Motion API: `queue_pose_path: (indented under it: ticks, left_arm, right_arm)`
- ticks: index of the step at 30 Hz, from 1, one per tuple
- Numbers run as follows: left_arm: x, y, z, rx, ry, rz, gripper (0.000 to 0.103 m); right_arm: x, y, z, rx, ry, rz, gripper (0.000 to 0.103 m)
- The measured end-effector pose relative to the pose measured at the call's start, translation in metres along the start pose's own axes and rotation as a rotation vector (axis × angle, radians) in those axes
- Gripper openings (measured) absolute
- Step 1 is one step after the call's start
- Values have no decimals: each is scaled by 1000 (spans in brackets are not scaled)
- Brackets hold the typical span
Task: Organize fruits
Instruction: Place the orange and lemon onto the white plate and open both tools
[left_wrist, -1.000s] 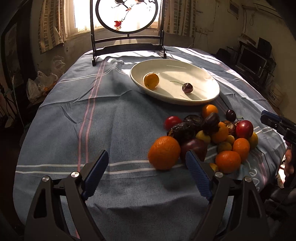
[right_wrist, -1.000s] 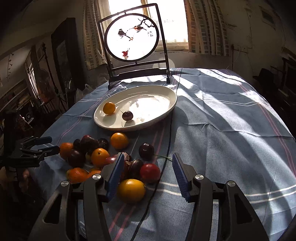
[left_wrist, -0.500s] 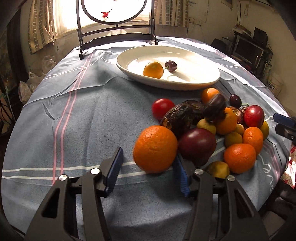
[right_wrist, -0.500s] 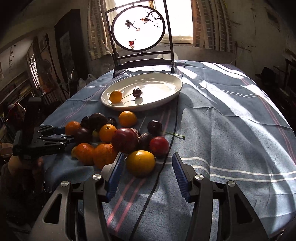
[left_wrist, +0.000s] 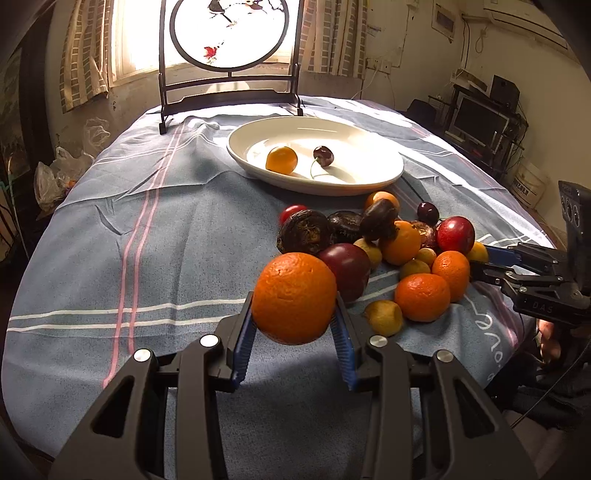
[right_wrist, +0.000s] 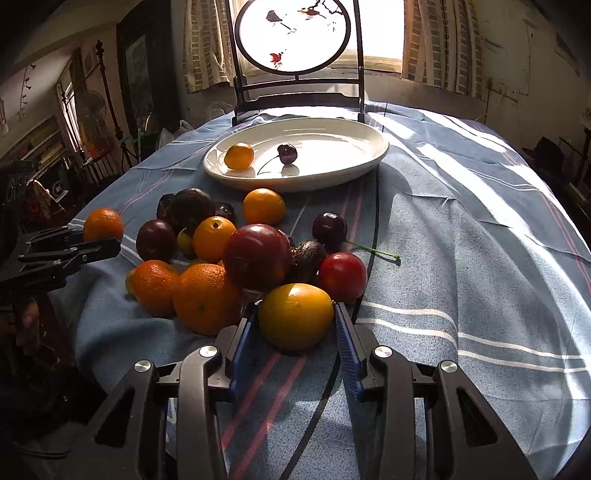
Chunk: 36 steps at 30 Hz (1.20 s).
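Now: left gripper (left_wrist: 294, 325) clamps a big orange (left_wrist: 294, 297), lifted just short of the fruit pile (left_wrist: 399, 243). Right gripper (right_wrist: 295, 326) pinches a yellow citrus (right_wrist: 295, 315) at the pile's near edge. Risk: round skins slipping; neighbours rolling off cloth. White plate (left_wrist: 384, 177) lies beyond the pile.

A plate (left_wrist: 384, 173) sits on the worktop (left_wrist: 184, 221) with a kumquat (left_wrist: 281, 159) and a cherry (left_wrist: 323, 156) in it, kumquat left of cherry. Before the plate lies a fruit pile (left_wrist: 399, 251). Behind the plate stands a round screen (left_wrist: 229, 33).
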<state>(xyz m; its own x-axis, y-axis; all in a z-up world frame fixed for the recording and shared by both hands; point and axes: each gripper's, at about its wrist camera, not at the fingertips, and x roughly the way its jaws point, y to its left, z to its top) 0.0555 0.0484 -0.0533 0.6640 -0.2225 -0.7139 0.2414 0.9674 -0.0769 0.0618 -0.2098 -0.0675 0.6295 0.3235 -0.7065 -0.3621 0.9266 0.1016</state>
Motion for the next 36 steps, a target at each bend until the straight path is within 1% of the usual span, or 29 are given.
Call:
queue_pose_path:
  ticks: [5,8,12,16,19,22,26,27,28,29,30,31,32,34,36]
  left_arm:
    - [-9,-4,3,-5,-27,-19,38]
    - [-15,-7,12,1,-53,-32,38]
    - [-11,-12,38,9,-66,-60,38]
    - [10,-19,76,17,-58,-94,38]
    - [36,-28,103,27,-29,-107,38]
    - [72,-33,123,14,43,-116,38]
    - [113,-31,136,-8,145,-101,38]
    - [118,-28,138,-20,154,-95,40]
    - [118,-26,140,-33,148,-84,44]
    - [114,-22,141,-49,131,-77,60]
    - [107,-20,141,-62,101,-74,72]
    - [97,-18,141,-64,69,-70,75]
    - [87,-18,139,-55,44,-62,76]
    - [69,-19,131,-36,15,-49,76]
    - [52,-21,117,-8,-2,-40,76]
  right_arm:
    - [-19,-11,-1,47,-50,31,41]
    - [-32,-20,9,74,-99,56,41]
    - [-39,-30,37,83,-143,59,41]
    - [-33,-38,77,86,-164,78,41]
    - [-14,-41,106,93,-143,99,41]
    - [19,-41,129,90,-86,99,41]
    - [64,-42,145,88,-14,88,42]
    - [70,-41,148,86,-7,82,42]
    - [72,-41,149,90,-16,68,43]
    - [70,-42,149,100,-33,62,52]
    - [64,-41,147,110,-60,73,59]
    - [58,-39,145,105,-80,80,59]
    - [51,-36,141,89,-91,68,59]
    - [35,-29,127,49,-120,31,59]
    - [21,-25,110,28,-131,18,59]
